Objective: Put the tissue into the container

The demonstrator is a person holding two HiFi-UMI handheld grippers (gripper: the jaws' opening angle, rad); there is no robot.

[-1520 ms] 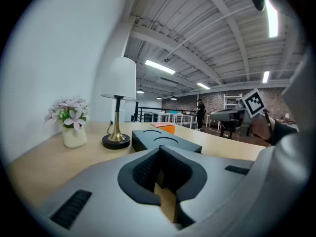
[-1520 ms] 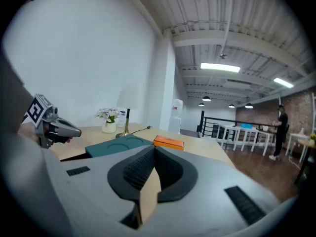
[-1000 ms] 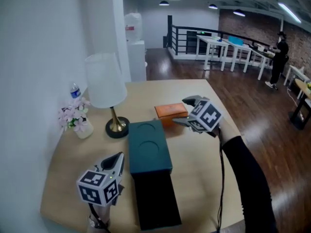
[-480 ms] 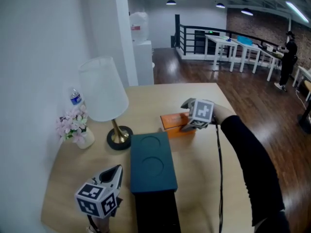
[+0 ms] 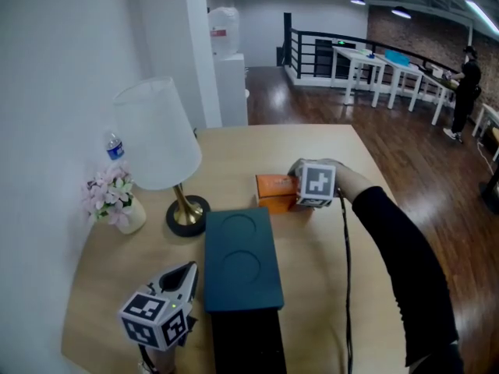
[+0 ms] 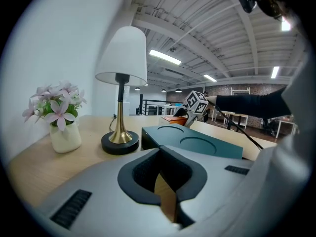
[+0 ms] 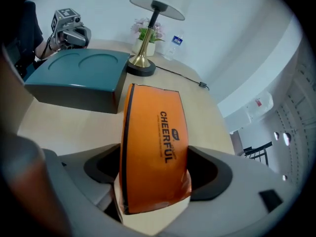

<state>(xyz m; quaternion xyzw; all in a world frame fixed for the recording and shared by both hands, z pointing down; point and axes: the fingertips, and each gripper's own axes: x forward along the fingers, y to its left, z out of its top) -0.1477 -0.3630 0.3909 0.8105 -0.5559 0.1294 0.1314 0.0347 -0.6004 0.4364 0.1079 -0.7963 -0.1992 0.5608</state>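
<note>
The orange tissue pack lies on the wooden table just behind the teal container. My right gripper is at the pack's right end. In the right gripper view the pack sits lengthwise between the jaws of that gripper, which are closing; a small gap still shows on the left side. The container lies ahead on the left. My left gripper rests low at the container's near left, jaws together and nothing in them. In its own view that gripper faces the container.
A white-shaded lamp on a brass stem, a small vase of pink flowers and a water bottle stand along the wall at the left. The container's dark front part reaches the table's near edge. A person stands far off.
My right gripper has slid left from beside the tissue pack until its jaws straddle the pack's right end. The left gripper has stayed put.
</note>
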